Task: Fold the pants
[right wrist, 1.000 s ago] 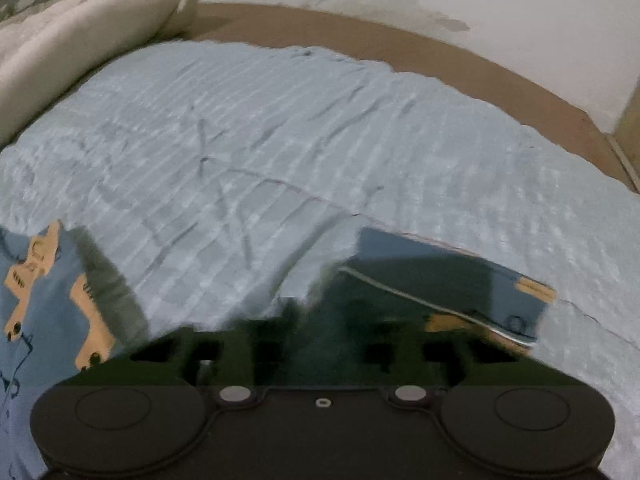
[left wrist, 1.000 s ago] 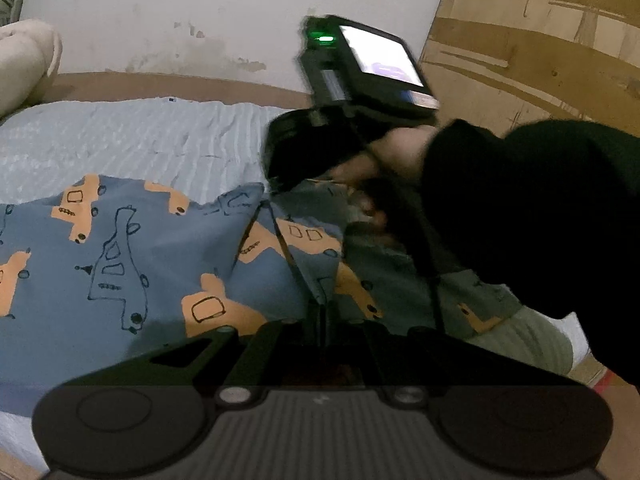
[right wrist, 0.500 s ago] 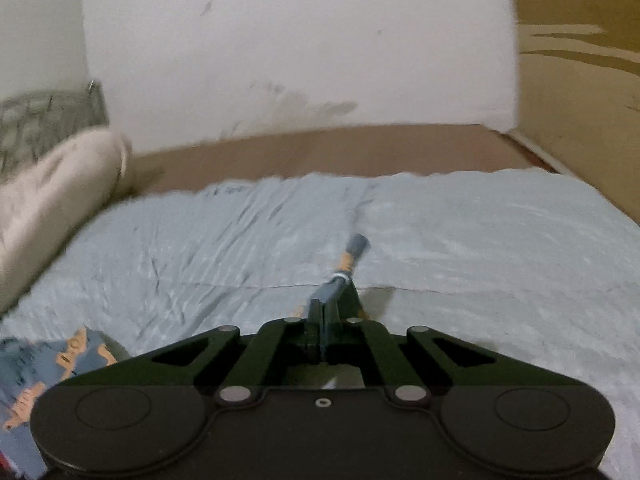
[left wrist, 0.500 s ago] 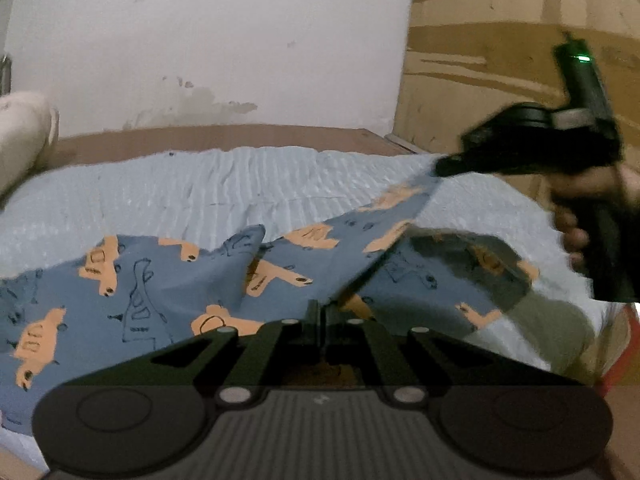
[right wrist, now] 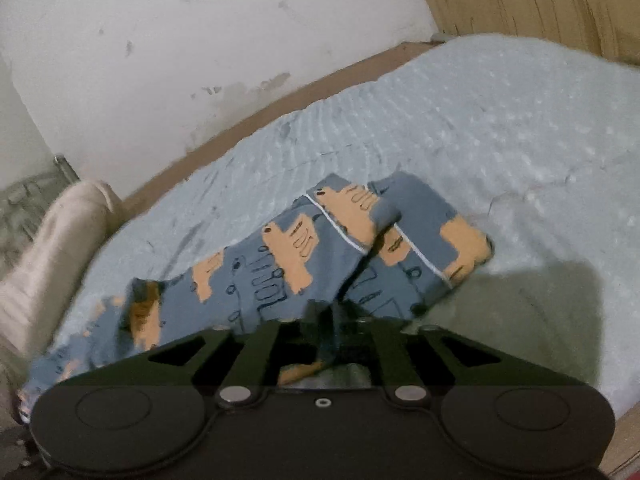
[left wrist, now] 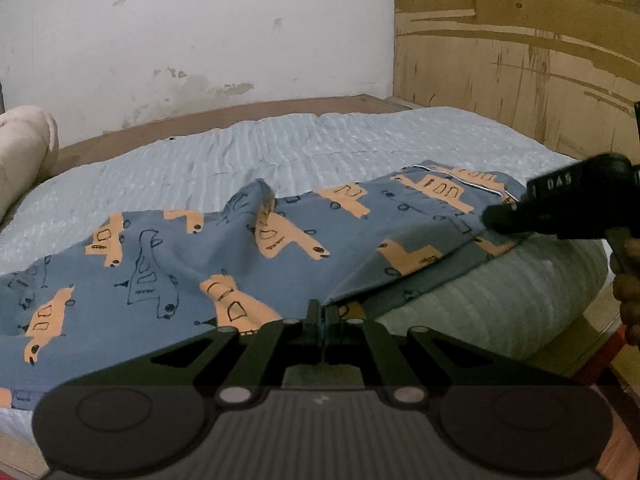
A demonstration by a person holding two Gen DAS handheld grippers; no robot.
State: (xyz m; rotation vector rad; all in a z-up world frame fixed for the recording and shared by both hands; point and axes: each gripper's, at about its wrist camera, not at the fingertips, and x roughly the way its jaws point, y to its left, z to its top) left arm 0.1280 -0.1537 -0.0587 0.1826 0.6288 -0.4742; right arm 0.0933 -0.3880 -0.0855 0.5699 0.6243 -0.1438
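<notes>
Blue pants with orange vehicle prints lie spread across the light blue bed. My left gripper is shut on the near edge of the cloth. My right gripper is shut on the pants near the leg end, where a white-piped hem lies folded over. In the left wrist view the right gripper is at the far right, on the leg end near the mattress corner.
The bed sheet reaches back to a brown bed frame and a stained white wall. A beige rolled blanket lies at the left; it also shows in the right wrist view. A wooden panel stands at the right.
My right gripper has swung from above the middle of the pants out to the right and down, drawing the leg flat along the bed. My left gripper kept its grip.
</notes>
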